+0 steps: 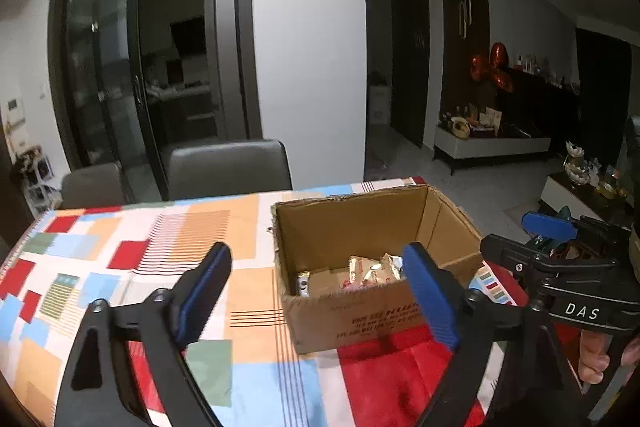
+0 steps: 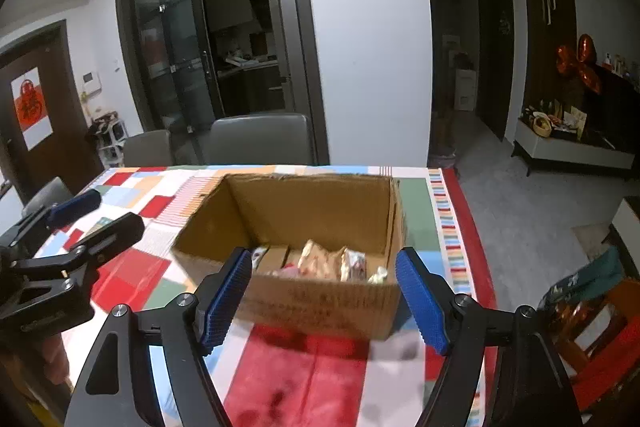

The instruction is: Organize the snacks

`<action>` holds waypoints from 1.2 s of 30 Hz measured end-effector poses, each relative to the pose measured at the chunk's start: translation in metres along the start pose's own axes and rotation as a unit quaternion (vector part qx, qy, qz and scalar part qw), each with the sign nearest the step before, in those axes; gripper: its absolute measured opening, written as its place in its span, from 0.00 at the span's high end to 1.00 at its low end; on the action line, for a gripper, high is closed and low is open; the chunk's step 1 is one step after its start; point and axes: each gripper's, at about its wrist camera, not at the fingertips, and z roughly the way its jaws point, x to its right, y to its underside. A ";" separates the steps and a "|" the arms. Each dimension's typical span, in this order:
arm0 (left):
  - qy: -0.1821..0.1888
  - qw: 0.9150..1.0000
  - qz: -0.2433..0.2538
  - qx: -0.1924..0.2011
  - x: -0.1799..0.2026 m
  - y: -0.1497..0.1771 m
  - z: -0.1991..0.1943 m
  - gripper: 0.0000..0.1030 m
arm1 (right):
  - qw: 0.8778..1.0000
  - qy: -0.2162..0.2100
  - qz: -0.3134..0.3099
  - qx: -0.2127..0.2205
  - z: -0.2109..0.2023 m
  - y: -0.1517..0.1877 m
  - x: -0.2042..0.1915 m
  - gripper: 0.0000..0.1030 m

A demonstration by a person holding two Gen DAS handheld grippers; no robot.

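With both the left tongs (image 1: 316, 293) and the right tongs (image 2: 324, 297) spread wide and empty just short of the cardboard box (image 1: 360, 311) on the patterned desk (image 1: 100, 267), no packet gripped. Snack packets (image 2: 320, 261) down on the box floor, probably light, soft, crinkly and slippery; best pinched at a sealed edge. "DAS" readable on the right tongs' body; print on the box front too blurred to make out.

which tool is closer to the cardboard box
Right, by a little. The right tool faces the cardboard box head on at its near wall; the left tool sits off its near left corner.
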 end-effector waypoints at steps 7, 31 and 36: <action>-0.017 0.999 0.007 0.032 0.008 0.021 -0.048 0.00 | 1.000 -0.004 0.003 0.015 -0.037 0.025 -0.008 0.19; -0.020 0.998 0.005 0.051 0.021 0.082 -0.137 0.00 | 0.998 0.023 -0.003 0.056 -0.137 0.094 -0.029 0.16; -0.019 0.999 -0.001 0.050 0.022 0.089 -0.143 0.00 | 0.998 0.022 -0.004 0.057 -0.143 0.101 -0.031 0.16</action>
